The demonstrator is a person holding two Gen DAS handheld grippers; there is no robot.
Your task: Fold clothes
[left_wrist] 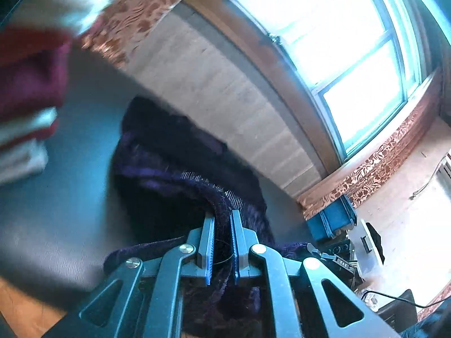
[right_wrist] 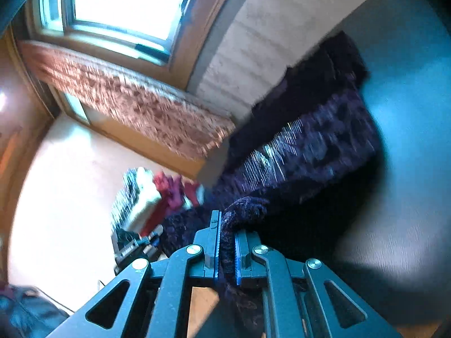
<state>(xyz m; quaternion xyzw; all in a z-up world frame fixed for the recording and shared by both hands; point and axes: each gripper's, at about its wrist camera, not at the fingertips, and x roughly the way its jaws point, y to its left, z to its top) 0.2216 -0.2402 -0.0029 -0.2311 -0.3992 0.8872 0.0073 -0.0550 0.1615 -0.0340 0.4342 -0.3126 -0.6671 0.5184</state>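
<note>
Grey table [left_wrist: 56, 197], both grippers pinching purple garment [left_wrist: 174, 169]

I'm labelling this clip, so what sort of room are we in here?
Probably a room in a home: a big window with patterned trim below it, and folded clothes stacked on the grey table.

Your surface [left_wrist: 70, 197] is a smooth grey top that ends at a pale wall below the window. A dark purple fuzzy garment [left_wrist: 174, 152] lies heaped on it close to that far edge, part of it lifted off the top. In your left wrist view, a stack of folded clothes [left_wrist: 25, 107], maroon and white, sits on the same surface, apart from the purple heap.
</note>
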